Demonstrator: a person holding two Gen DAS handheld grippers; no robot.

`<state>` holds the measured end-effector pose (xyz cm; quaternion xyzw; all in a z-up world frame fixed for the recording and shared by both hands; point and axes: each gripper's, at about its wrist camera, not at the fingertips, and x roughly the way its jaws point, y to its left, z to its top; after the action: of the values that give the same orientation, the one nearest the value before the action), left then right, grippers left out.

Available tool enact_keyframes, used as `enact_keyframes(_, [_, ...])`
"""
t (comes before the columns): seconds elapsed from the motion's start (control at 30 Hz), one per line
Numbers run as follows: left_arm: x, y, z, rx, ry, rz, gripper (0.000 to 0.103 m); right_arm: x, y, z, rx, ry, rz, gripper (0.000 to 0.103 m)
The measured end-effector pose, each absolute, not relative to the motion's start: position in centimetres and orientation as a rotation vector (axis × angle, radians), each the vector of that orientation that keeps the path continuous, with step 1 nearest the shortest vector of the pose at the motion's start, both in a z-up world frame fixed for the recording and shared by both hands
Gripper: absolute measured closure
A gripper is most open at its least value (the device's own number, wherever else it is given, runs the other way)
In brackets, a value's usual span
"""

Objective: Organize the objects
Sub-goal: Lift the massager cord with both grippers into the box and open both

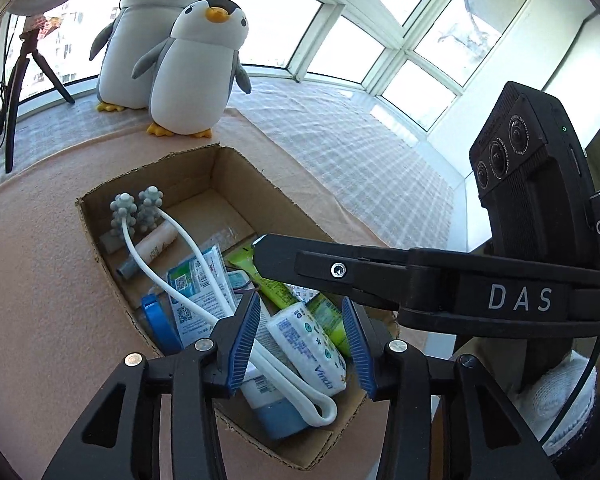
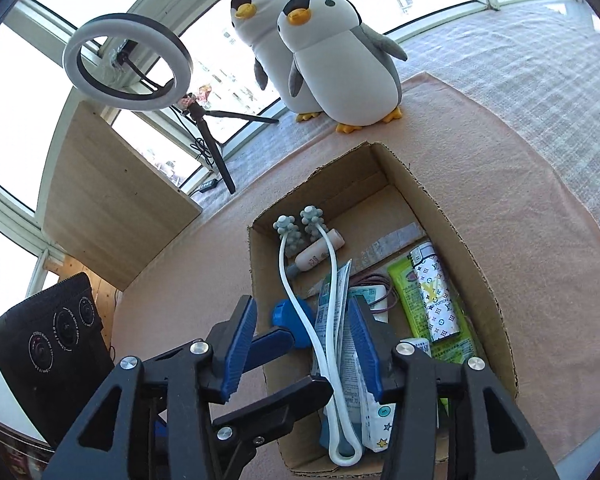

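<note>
Brown cardboard box (image 2: pixel 472 248) on pink cloth (image 2: pixel 540 208). White-looped massager (image 2: pixel 324 280) had grey knobs. Lime-green tube (image 2: pixel 404 284); lighter (image 2: pixel 436 300) white with a dark, possibly navy, monogram print. Penguins (image 2: pixel 340 60) grey and white, with orange beaks.

Bright daylight floods in through the windows (image 1: pixel 352 44), which are blown out to white; fisheye bending curves their frames, and dark vignetting fills the corners.
</note>
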<state>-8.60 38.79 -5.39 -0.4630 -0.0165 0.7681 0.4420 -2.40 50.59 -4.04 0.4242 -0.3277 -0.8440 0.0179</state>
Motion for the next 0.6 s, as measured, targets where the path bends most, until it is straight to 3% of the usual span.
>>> enact_keyframes(0.47, [-9.4, 33.3, -6.9, -1.254, -0.074, 2.058, 0.025, -2.6, 49.6, -4.8, 1.398, -0.909, -2.643, 0.049])
enact_keyframes(0.6, [-9.3, 30.8, -6.9, -1.273, -0.049, 2.158, 0.023, -2.5, 47.9, -4.4, 1.398, -0.820, -2.668, 0.049])
